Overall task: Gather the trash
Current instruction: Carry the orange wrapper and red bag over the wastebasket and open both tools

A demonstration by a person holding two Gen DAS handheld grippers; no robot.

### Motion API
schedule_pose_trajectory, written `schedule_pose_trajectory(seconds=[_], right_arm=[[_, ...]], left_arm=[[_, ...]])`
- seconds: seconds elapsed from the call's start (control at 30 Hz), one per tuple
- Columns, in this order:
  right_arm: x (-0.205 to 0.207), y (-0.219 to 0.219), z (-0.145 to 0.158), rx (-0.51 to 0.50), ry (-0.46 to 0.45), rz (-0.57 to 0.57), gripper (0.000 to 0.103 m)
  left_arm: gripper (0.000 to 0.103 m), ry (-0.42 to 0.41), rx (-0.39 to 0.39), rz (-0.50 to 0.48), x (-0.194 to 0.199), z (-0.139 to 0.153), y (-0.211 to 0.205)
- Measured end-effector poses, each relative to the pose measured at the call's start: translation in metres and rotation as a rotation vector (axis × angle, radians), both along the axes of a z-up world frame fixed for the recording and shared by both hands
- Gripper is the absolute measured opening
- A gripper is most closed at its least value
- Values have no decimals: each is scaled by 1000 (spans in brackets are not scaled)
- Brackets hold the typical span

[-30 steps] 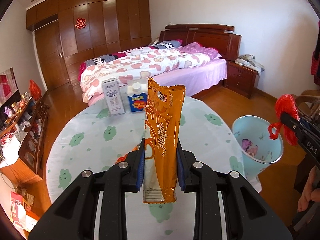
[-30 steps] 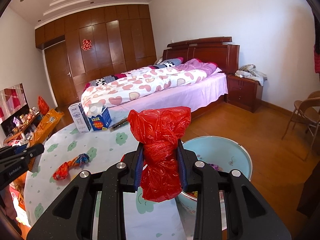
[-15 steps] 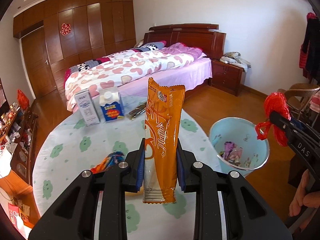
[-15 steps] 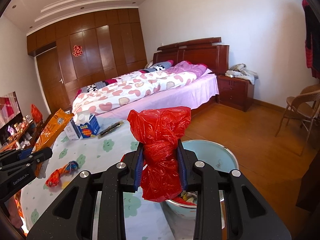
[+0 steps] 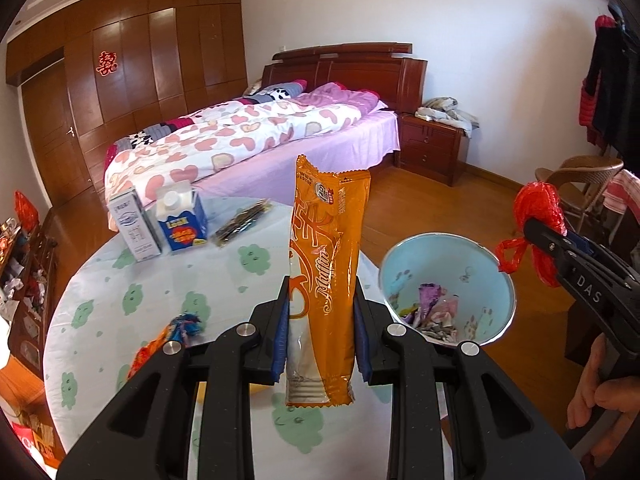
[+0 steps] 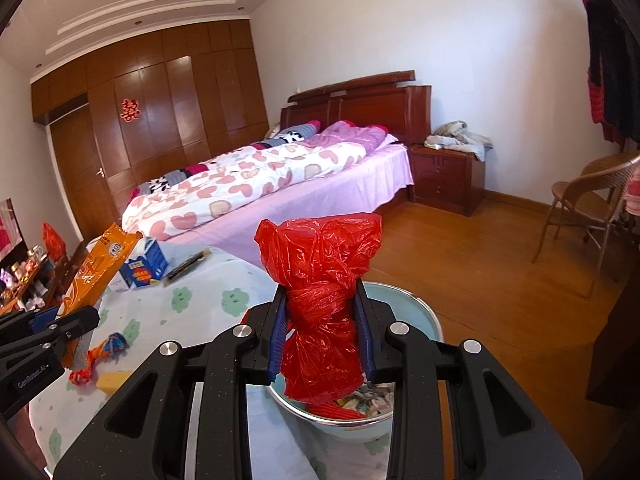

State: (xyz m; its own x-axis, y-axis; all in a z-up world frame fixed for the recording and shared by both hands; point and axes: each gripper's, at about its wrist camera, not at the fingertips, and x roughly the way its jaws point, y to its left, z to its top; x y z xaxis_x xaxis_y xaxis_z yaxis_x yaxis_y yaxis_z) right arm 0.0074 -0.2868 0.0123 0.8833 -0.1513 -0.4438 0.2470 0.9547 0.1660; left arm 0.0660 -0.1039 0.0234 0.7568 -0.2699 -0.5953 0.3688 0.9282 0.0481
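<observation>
Our left gripper point(image 5: 321, 334) jaws clamp an upright orange foil snack wrapper point(image 5: 326, 276) at frame centre, our right gripper point(image 6: 322, 338) jaws pinch a crumpled red plastic bag point(image 6: 320, 308) above the pale blue trash bucket point(image 6: 424, 320), lower centre, beside the cloth-covered table point(image 6: 200, 300).

Two black handheld grippers, one in each of a person's hands. The left gripper point(image 5: 321, 340) tilts forward and downward, its blue-padded jaws closed on an upright orange snack wrapper point(image 5: 326, 280) that stands up between them. The right gripper point(image 6: 323, 340) tilts forward and downward too, its jaws clamped on a bunched red plastic bag point(image 6: 320, 300). Seen from the left camera, the right gripper reaches in from the right edge, and the person's right hand point(image 5: 604, 396) wraps its handle, fingers curled beneath it.
</observation>
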Motion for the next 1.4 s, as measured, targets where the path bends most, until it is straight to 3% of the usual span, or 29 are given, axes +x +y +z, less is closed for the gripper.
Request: schedule_pose_trajectory(seconds=[0.53, 1.4], right_arm=[[5, -29, -14, 13, 31, -58, 30], [22, -67, -64, 51, 153, -139, 30]], left_arm=[[27, 34, 30, -50, 6, -18, -45], [28, 153, 64, -95, 34, -67, -100]])
